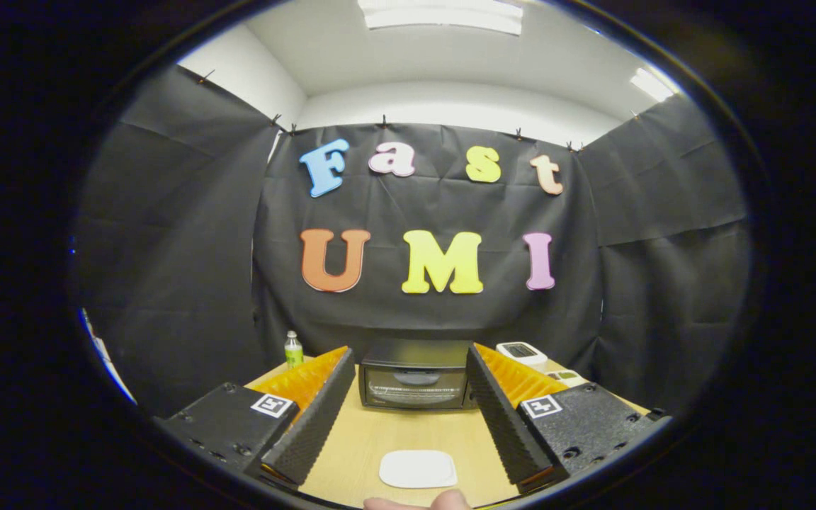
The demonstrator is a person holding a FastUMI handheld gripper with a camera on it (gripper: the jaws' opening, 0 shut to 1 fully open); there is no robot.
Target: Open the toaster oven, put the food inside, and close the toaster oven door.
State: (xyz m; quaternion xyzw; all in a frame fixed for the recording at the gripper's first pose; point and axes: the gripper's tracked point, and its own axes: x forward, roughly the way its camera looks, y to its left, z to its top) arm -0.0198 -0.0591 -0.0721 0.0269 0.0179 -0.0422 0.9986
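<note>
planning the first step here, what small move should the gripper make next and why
Probably ease the gripper forward over the wooden table toward the toaster oven. Its door looks closed, it stands well beyond the jaws, and the jaws are wide open with nothing held, so the door comes before the white plate lying between them.

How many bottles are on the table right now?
1. A small green bottle stands at the table's far edge, beside the toaster oven. The open gripper could hide others.

Claw [408,425] spread wide; closed toaster oven [415,382] beyond its fingers.
</note>
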